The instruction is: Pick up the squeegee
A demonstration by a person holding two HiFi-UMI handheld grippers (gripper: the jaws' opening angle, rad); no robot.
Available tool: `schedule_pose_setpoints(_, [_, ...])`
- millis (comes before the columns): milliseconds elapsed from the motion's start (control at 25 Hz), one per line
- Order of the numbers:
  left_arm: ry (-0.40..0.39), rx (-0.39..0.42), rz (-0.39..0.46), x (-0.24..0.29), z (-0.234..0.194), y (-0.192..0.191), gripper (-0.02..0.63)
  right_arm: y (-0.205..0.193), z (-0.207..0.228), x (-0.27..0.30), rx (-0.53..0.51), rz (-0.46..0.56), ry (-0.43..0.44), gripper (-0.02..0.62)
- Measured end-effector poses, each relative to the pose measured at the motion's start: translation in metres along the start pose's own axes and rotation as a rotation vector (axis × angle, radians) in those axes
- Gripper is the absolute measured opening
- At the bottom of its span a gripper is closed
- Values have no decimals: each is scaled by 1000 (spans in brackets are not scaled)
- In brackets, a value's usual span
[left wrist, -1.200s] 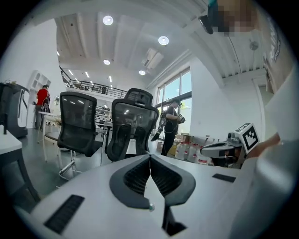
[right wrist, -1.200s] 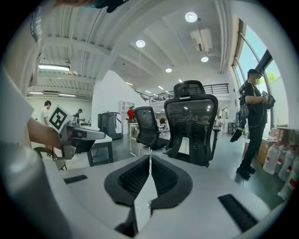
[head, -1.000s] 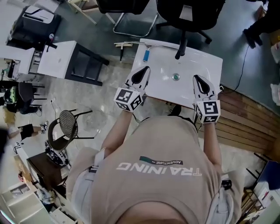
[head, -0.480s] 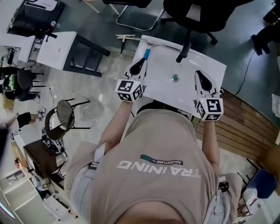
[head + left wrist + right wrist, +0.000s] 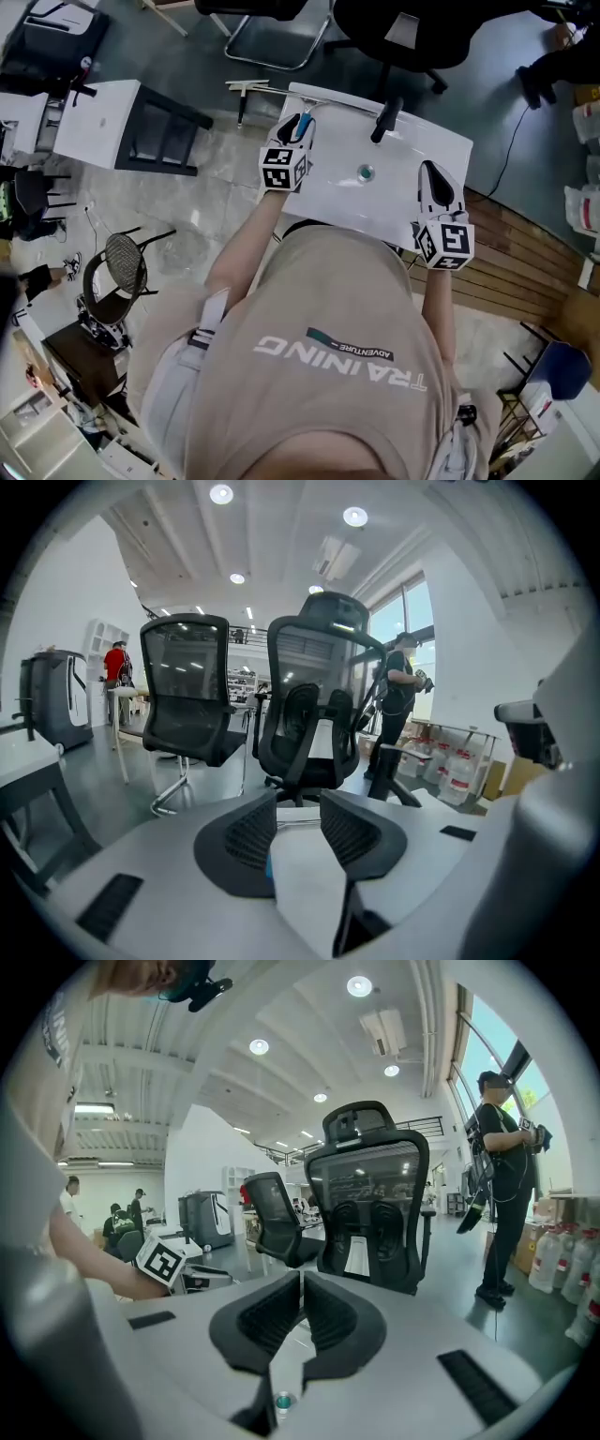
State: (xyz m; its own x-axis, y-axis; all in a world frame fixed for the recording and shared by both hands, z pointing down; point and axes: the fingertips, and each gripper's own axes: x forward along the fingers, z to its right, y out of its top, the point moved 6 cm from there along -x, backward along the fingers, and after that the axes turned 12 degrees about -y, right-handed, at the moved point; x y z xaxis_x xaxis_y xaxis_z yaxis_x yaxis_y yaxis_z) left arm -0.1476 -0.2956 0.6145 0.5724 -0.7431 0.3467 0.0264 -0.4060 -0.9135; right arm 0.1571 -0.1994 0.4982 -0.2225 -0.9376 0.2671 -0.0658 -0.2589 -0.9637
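Observation:
The squeegee lies at the far left corner of the white basin top (image 5: 412, 202), its blue handle (image 5: 307, 117) pointing toward me. My left gripper (image 5: 300, 125) hangs low over that handle. In the left gripper view the jaws (image 5: 298, 825) have just been opening and stand apart, with a sliver of the blue handle (image 5: 269, 866) between them and the pads not pressing on it. My right gripper (image 5: 436, 186) rests over the right side of the top, jaws together and empty (image 5: 301, 1283).
A round drain (image 5: 364, 172) sits mid-basin and a black tap (image 5: 385, 116) stands at the far edge. Black office chairs (image 5: 398, 28) crowd beyond the top. A white desk (image 5: 98, 122) is at left, wooden slats (image 5: 525, 258) at right.
My left gripper has travelled forward and down from the near left edge to the squeegee's handle at the far left corner. The right gripper has stayed nearly in place.

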Motion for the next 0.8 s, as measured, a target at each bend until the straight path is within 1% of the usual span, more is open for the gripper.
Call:
schedule_pose_setpoints(160, [35, -10, -78, 26, -19, -22, 147, -3, -2, -5, 1, -35, -36, 37])
schedule_pose_setpoints(360, [125, -9, -166, 55, -45, -47, 172, -7, -1, -4, -29, -85, -58, 37])
schedule_pose_setpoints(480, [148, -56, -202, 66, -55, -60, 183, -2, -1, 0, -52, -91, -79, 37])
schedule_pose_setpoints(680, [175, -81, -247, 85, -64, -71, 183, 3, -1, 6, -97, -89, -90, 37])
schedule_pose_setpoints(800, [198, -132, -309, 90, -72, -78, 183, 3, 1, 9, -94, -98, -88, 37])
